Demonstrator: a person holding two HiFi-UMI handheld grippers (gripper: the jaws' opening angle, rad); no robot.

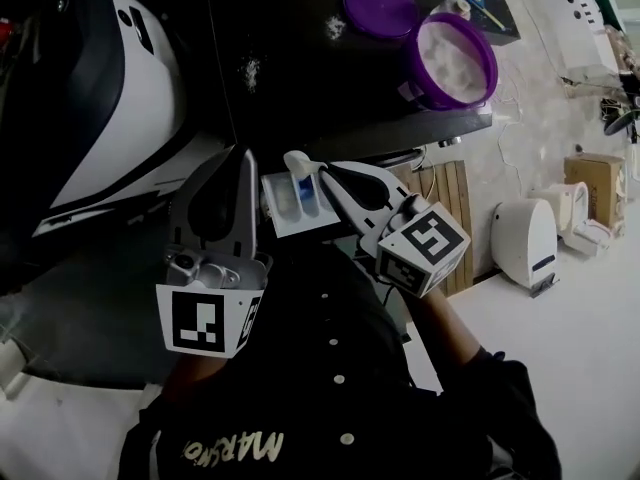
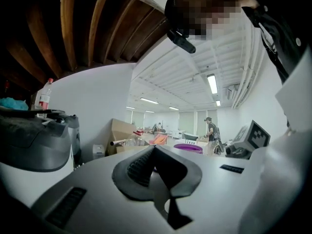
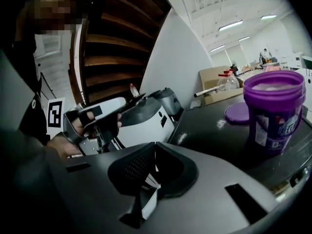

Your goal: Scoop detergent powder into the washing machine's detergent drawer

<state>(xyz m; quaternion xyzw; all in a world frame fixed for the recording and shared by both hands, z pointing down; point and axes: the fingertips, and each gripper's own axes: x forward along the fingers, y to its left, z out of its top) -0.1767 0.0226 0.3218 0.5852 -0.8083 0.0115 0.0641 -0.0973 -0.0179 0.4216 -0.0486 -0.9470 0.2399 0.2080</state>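
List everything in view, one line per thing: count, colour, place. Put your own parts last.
tub of powder: one, purple, open, on the dark top, far right.
lid: one, purple, flat on the dark top beside the tub.
spilled powder: two patches, white, on the dark top.
detergent drawer: one, white with blue inside, pulled out below the top's front edge.
scoop: one, white, over the drawer.
cardboard box: one, brown, on the floor at right.
left tongs: one, grey, shut and empty, left of the drawer.
right tongs: one, grey, shut on the scoop.
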